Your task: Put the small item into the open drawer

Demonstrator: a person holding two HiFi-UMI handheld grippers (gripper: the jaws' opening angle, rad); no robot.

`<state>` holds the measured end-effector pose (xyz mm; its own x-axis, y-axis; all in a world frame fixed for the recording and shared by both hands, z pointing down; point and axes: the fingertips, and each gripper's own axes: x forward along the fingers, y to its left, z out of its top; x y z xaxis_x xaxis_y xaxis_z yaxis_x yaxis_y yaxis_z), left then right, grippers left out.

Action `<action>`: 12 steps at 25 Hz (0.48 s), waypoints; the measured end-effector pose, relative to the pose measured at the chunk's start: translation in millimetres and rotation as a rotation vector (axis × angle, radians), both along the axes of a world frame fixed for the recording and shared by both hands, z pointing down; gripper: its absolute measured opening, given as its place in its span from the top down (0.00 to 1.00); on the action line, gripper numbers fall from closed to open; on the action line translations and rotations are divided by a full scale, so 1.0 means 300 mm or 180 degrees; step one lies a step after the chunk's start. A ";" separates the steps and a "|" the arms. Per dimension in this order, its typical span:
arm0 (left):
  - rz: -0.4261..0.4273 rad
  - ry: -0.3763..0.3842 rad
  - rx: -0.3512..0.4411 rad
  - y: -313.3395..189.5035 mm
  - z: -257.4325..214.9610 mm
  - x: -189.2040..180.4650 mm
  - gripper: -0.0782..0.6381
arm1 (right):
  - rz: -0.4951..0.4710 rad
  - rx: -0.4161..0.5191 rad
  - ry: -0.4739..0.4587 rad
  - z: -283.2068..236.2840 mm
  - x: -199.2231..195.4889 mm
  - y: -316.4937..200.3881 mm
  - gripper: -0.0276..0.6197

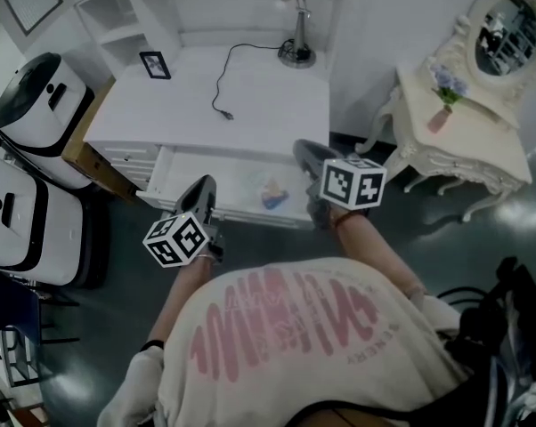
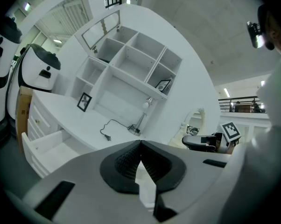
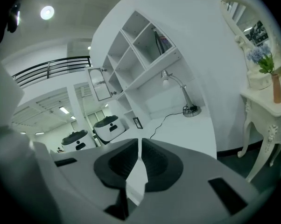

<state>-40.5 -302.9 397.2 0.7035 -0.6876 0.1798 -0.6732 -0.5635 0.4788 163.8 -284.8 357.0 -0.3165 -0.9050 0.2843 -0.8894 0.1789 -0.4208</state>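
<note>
A white desk (image 1: 250,87) has its drawer (image 1: 210,185) pulled out toward me. A small blue and orange item (image 1: 272,195) lies inside the drawer, right of its middle. My left gripper (image 1: 202,194) hovers over the drawer's front edge, left of the item, jaws closed together and empty (image 2: 140,143). My right gripper (image 1: 304,155) hangs just right of the item, above the drawer's right end. Its jaws meet at the tips with nothing between them (image 3: 139,142). The open drawer (image 2: 47,146) also shows at the left of the left gripper view.
On the desk stand a lamp (image 1: 295,25), a black cable (image 1: 222,87) and a small picture frame (image 1: 154,64). A cream dressing table (image 1: 464,140) with mirror and flower vase (image 1: 444,100) stands to the right. White machines (image 1: 36,105) and a cardboard box (image 1: 90,163) crowd the left.
</note>
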 end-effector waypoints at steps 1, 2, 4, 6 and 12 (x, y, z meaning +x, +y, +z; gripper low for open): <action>-0.0005 0.0003 0.0003 0.016 -0.008 0.010 0.85 | -0.0019 -0.0019 0.0050 0.003 0.006 0.011 0.90; -0.0012 0.0005 0.0004 0.034 -0.013 0.021 0.85 | -0.0042 -0.0045 0.0093 0.009 0.013 0.024 0.90; -0.0030 -0.0001 -0.0006 0.072 -0.014 0.040 0.85 | -0.0101 -0.0090 0.0154 0.019 0.026 0.052 0.91; -0.0059 -0.0028 -0.0015 0.107 -0.007 0.052 0.85 | -0.0141 -0.0095 0.0174 0.018 0.044 0.079 0.91; -0.0125 -0.0072 0.0017 0.212 0.007 0.073 0.85 | -0.0204 -0.0087 0.0235 0.040 0.086 0.175 0.92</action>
